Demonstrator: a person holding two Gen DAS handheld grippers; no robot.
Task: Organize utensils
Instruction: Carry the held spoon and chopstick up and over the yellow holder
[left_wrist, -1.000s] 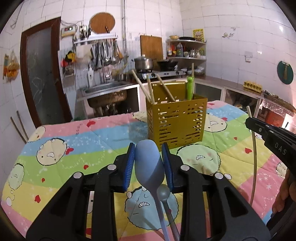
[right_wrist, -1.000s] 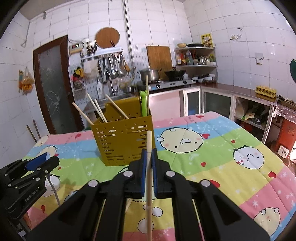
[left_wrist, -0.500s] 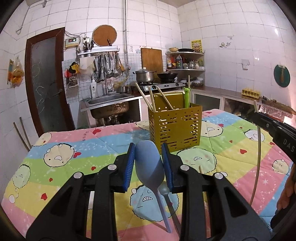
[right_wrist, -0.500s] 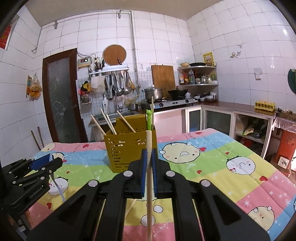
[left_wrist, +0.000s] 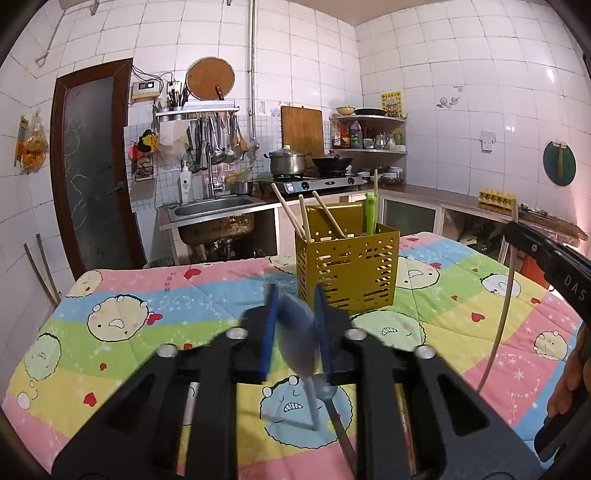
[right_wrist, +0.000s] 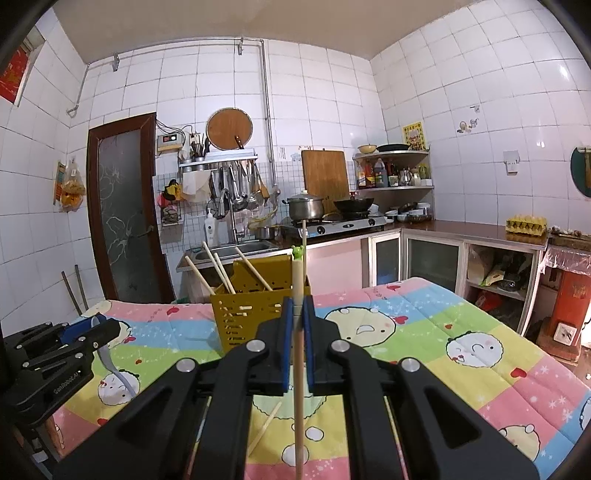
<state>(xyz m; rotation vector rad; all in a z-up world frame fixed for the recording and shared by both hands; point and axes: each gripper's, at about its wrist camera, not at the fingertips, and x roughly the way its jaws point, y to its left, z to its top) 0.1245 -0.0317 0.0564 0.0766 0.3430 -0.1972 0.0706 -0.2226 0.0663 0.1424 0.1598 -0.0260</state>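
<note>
A yellow perforated utensil holder (left_wrist: 347, 269) stands on the quilted table and holds wooden chopsticks and a green utensil (left_wrist: 370, 216). My left gripper (left_wrist: 295, 325) is shut on a blue spoon (left_wrist: 301, 339), bowl up, above the table in front of the holder. My right gripper (right_wrist: 298, 325) is shut on a wooden chopstick (right_wrist: 298, 369), held upright in front of the holder (right_wrist: 243, 314). The right gripper with its chopstick (left_wrist: 498, 325) shows at the right edge of the left wrist view. The left gripper (right_wrist: 70, 347) shows at the left of the right wrist view.
A metal spoon (left_wrist: 332, 410) lies on the colourful cartoon quilt (left_wrist: 129, 295) under my left gripper. A loose chopstick (right_wrist: 264, 424) lies on the quilt below my right gripper. Sink, stove and counter stand behind the table.
Both grippers have risen higher above the table with their utensils still held. The holder sits lower and further away in both views.
</note>
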